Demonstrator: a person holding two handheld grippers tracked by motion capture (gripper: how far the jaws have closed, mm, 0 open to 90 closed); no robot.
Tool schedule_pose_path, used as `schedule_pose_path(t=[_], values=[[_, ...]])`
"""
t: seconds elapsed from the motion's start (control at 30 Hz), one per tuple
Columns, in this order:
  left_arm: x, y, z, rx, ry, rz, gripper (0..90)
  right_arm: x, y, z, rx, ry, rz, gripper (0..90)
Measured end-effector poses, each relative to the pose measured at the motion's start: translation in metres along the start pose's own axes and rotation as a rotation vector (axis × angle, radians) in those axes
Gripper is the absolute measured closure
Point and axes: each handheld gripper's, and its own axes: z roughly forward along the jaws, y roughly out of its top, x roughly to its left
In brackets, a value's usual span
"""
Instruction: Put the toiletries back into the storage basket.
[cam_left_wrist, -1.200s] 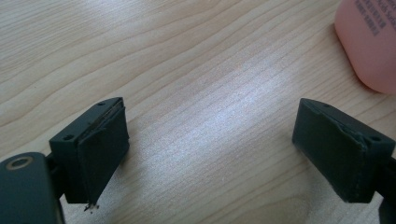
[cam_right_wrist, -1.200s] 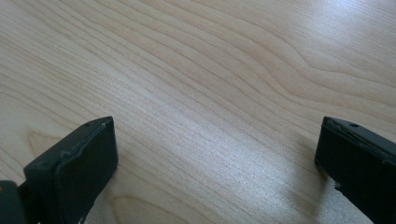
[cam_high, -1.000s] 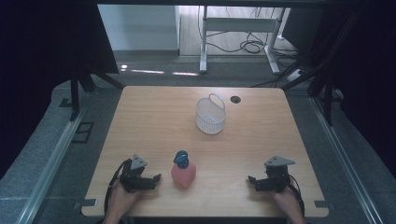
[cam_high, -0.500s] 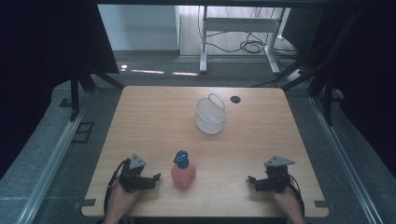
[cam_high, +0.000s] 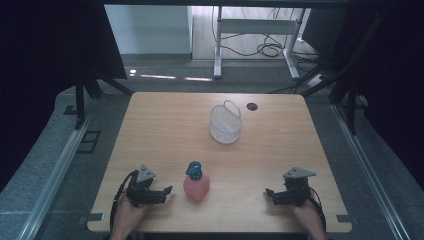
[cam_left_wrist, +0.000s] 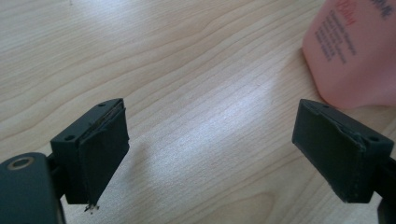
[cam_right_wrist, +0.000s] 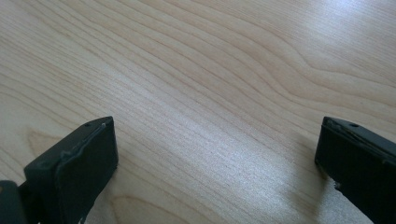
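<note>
Just right of my left gripper, jaws wide, empty: pink plastic bottle with blue cap. Looks light, slick; I'd pinch its flat sides. Right gripper agape too.

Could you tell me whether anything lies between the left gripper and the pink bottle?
Nothing does. In the high view only bare wooden table separates the left gripper from the pink bottle; the left gripper view shows the same between its open jaws.
</note>
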Motion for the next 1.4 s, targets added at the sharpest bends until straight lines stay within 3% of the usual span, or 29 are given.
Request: schedule_pose_path(t=[0.67,1.17,1.4], values=[[-0.008,0.009,-0.013,-0.032,-0.078,-0.023,10.8,0.000,0.000,0.000,0.000,0.000,0.000,0.0],[-0.026,0.019,-0.022,-0.065,-0.129,0.021,10.8,0.000,0.000,0.000,0.000,0.000,0.000,0.0],[-0.040,0.030,-0.030,-0.091,-0.162,0.073,10.8,0.000,0.000,0.000,0.000,0.000,0.000,0.0]])
